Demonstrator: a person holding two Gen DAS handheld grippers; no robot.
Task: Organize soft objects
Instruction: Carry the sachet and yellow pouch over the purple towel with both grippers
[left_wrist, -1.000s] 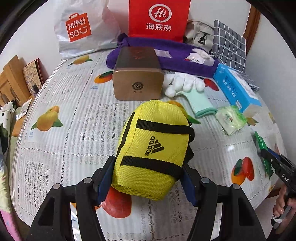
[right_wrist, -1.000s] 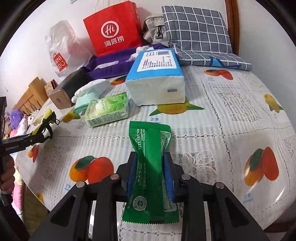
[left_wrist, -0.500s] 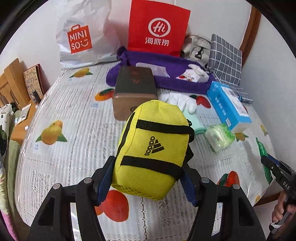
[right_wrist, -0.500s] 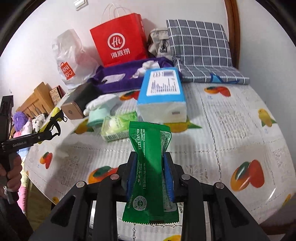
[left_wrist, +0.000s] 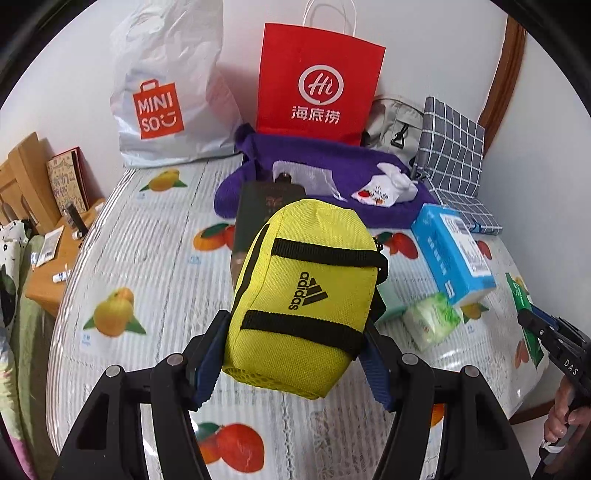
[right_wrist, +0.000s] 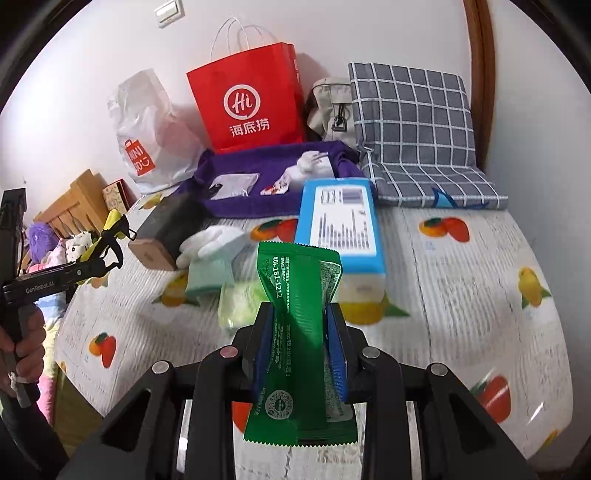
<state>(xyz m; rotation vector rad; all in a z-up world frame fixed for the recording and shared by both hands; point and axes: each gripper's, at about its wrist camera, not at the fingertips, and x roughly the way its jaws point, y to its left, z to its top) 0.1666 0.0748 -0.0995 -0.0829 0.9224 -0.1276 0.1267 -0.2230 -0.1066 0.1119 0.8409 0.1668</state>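
We have the left gripper (left_wrist: 295, 354) clamped on a bright yellow fabric pouch with black straps (left_wrist: 306, 291), lifted clear of the fruit-print tablecloth (left_wrist: 147, 266); its long axis runs forward along the fingers. The right gripper (right_wrist: 301, 347) pinches a flat green foil sachet (right_wrist: 299, 332) at its waist, long axis also forward. The likely drop zone, a purple plush tray (left_wrist: 343, 177) holding small white items, lies straight ahead of both tongs, beyond a dark rectangular box (left_wrist: 258, 206) and a blue tissue pack (right_wrist: 341, 225). We judge the left gripper slightly nearer.
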